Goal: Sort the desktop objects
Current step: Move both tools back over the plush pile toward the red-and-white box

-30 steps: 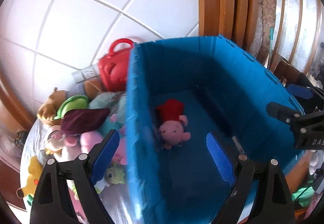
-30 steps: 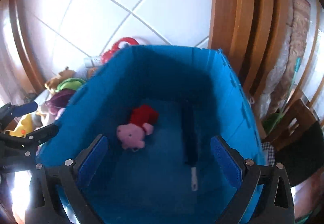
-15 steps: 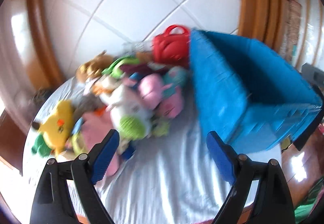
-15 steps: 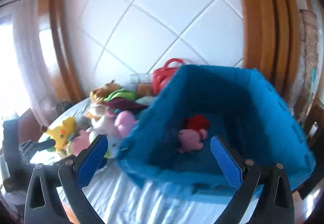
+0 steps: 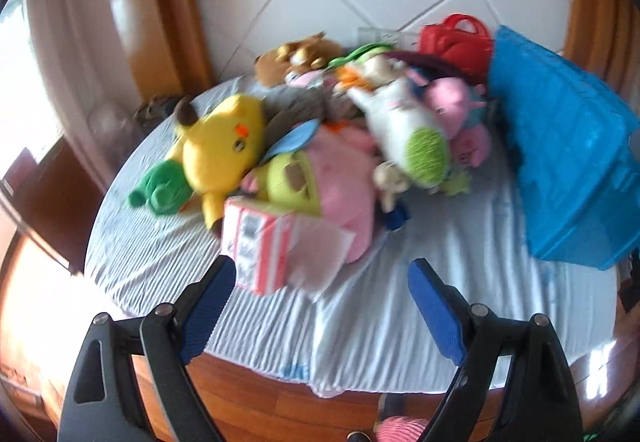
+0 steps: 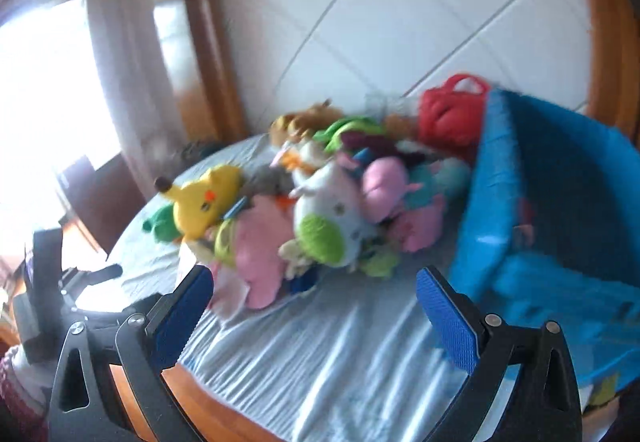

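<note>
- Plush toys (image 5: pixel 360 146) lie heaped on the round table (image 5: pixel 400 322), between the tiled wall and the table's near edge; I see both frames blurred.
- Nearest my left gripper (image 5: pixel 324 316): a pink-and-white carton (image 5: pixel 256 242), boxy, resting against a soft pink plush (image 5: pixel 348 194).
- A yellow plush (image 5: pixel 224 146) with a dark-tipped ear lies at the heap's left, touching a green plush (image 5: pixel 160 190).
- A white plush with a green knitted-looking patch (image 5: pixel 404 134) lies on top of the heap; a red plastic handbag (image 5: pixel 456 42) stands behind, against the blue bin (image 5: pixel 568 162).
- The bin is rigid, blue, ribbed, standing right of the heap. From the right wrist view I make out something pink (image 6: pixel 524 230) inside, too blurred to name.
- The table wears a wrinkled, striped pale cloth (image 6: pixel 340 354).
- Left gripper: fingers spread wide, nothing between them.
- Right gripper (image 6: pixel 314 310): fingers spread wide, empty, over bare cloth.
</note>
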Available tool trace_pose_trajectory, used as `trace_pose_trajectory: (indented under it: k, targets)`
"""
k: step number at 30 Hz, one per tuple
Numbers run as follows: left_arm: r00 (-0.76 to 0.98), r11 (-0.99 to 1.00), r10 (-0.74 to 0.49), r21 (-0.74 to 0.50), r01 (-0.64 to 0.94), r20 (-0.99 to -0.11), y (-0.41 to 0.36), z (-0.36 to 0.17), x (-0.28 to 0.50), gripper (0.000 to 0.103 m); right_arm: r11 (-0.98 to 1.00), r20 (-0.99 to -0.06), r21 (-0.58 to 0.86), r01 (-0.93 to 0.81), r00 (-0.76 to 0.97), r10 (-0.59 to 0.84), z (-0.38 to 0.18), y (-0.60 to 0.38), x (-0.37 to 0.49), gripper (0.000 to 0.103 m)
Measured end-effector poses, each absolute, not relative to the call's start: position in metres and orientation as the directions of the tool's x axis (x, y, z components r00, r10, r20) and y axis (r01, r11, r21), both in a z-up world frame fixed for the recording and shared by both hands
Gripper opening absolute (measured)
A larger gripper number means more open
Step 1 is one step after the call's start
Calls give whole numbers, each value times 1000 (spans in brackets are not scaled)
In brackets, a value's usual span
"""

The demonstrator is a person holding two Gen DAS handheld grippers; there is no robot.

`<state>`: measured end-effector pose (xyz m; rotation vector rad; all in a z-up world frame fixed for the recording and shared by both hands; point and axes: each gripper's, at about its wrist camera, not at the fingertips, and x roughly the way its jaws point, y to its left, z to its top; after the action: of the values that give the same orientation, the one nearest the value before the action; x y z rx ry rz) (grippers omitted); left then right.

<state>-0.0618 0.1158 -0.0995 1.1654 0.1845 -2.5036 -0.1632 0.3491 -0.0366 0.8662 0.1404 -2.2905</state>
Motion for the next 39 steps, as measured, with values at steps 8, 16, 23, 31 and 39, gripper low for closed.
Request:
trace_pose_trajectory:
  k: [8, 16, 23, 31, 39]
  targets:
    - [-512, -877, -305, 27, 480, -803, 65, -139, -75, 89, -686, -704, 131, 716, -420, -573, -89, 277, -196, 103]
    - [-437, -843, -315, 37, 536, -842, 33, -175, -91, 89, -640, -748, 162, 751, -330, -576, -127, 240, -228, 103]
    - [-421, -847, -283, 19, 531, -862, 12, -197, -98, 91, -641, -783, 176, 747, -288, -551, -151, 214, -237, 103]
    - [-435, -919, -215, 30, 393, -874, -18, -222, -125, 94, -737, -806, 196, 647, -322, -497, -174, 192, -231, 103]
    - [-484, -978, -62, -44, 204, -873, -30, -252, -144, 94, -871, -842, 202, 448, -374, -388, -211, 172, -208, 103]
